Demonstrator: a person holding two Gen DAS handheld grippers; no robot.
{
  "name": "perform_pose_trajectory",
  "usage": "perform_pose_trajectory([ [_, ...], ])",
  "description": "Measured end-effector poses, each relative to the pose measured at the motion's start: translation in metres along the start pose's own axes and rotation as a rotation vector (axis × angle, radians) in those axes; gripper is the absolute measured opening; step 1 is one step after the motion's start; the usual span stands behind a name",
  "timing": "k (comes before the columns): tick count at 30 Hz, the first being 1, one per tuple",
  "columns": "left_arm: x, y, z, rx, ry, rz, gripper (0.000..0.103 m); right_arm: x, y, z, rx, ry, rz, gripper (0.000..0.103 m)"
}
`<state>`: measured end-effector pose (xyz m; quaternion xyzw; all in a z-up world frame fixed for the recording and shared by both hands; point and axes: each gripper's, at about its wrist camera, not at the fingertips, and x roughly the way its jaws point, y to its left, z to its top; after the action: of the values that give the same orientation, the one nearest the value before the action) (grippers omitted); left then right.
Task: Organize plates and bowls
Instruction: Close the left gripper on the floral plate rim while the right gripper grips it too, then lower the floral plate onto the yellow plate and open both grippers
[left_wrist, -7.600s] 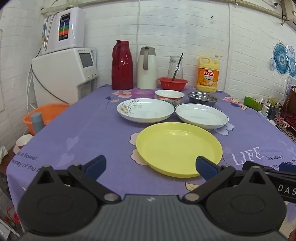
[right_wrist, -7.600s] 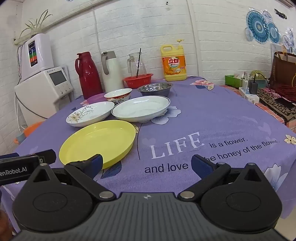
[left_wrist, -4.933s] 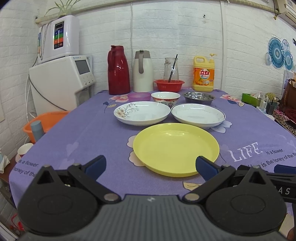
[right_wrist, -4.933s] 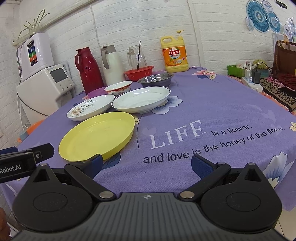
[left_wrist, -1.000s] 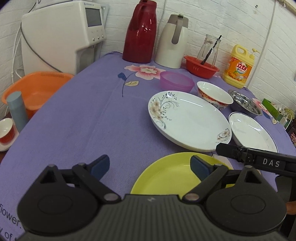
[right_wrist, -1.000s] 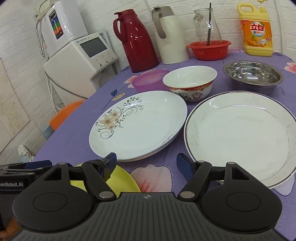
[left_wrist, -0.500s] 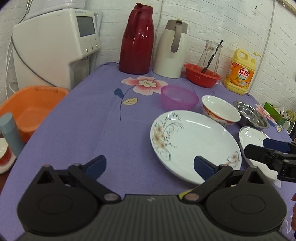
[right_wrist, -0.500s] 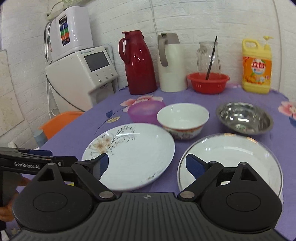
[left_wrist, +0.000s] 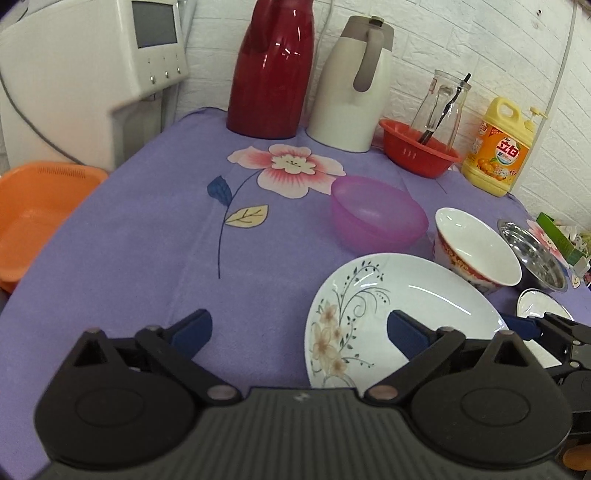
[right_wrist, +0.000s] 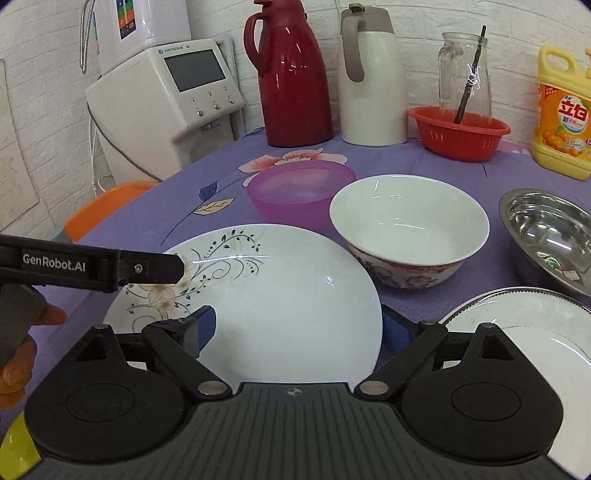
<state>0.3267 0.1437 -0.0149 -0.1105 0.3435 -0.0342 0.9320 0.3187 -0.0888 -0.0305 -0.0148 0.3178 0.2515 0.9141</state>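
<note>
A white plate with a flower print (left_wrist: 399, 317) (right_wrist: 266, 295) lies on the purple tablecloth. My left gripper (left_wrist: 299, 332) is open over the plate's left edge, its right finger above the plate. My right gripper (right_wrist: 299, 328) is open and spans the plate's near right part. Behind the plate stand a purple plastic bowl (left_wrist: 376, 214) (right_wrist: 295, 192), a white bowl with a red pattern (left_wrist: 476, 254) (right_wrist: 406, 229) and a steel bowl (left_wrist: 535, 254) (right_wrist: 550, 236). A plain white plate (right_wrist: 532, 325) lies to the right. A sliver of the yellow plate (right_wrist: 14, 450) shows at the lower left.
At the back stand a red thermos (left_wrist: 273, 70), a white thermos (left_wrist: 351, 88), a red basket with a glass jar (left_wrist: 421, 151) and a yellow detergent bottle (left_wrist: 498, 147). A white appliance (right_wrist: 166, 99) and an orange basin (left_wrist: 33, 214) are beyond the table's left edge.
Both grippers have moved forward and down toward the flower plate. The plate now lies between or under the fingers of both. The yellow plate has dropped out of the left view.
</note>
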Motion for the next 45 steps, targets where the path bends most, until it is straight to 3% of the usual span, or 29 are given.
perform_pose_trajectory([
  [4, 0.003, 0.003, -0.002, -0.014, 0.015, -0.008, 0.099, -0.004, 0.001, 0.000, 0.024, -0.013, 0.018, 0.103],
  [9, 0.000, 0.001, -0.002, -0.001, 0.010, -0.024, 0.099, -0.003, -0.002, 0.002, 0.079, -0.007, 0.116, 0.103],
  [23, 0.010, -0.011, -0.011, 0.088, 0.046, 0.009, 0.096, -0.003, 0.011, -0.005, -0.075, 0.050, 0.051, 0.103],
  [27, 0.010, -0.017, -0.013, 0.142, 0.051, 0.020, 0.084, -0.002, 0.014, -0.008, -0.113, 0.055, 0.032, 0.103],
  [29, 0.008, -0.024, -0.015, 0.180, 0.049, -0.014, 0.067, -0.001, 0.017, -0.010, -0.117, 0.049, 0.017, 0.103],
  [30, 0.007, -0.027, -0.016, 0.189, 0.051, -0.028, 0.065, 0.000, 0.016, -0.010, -0.106, 0.046, 0.016, 0.103],
  [34, 0.005, -0.025, -0.009, 0.112, 0.076, -0.008, 0.061, -0.001, 0.019, 0.000, -0.087, 0.058, -0.013, 0.103],
  [37, -0.011, -0.020, 0.000, 0.062, 0.038, -0.018, 0.060, -0.015, 0.027, 0.010, -0.087, 0.020, -0.011, 0.103],
  [45, -0.069, -0.030, -0.002, 0.074, -0.032, 0.005, 0.058, -0.058, 0.054, 0.013, -0.100, -0.046, -0.011, 0.103],
])
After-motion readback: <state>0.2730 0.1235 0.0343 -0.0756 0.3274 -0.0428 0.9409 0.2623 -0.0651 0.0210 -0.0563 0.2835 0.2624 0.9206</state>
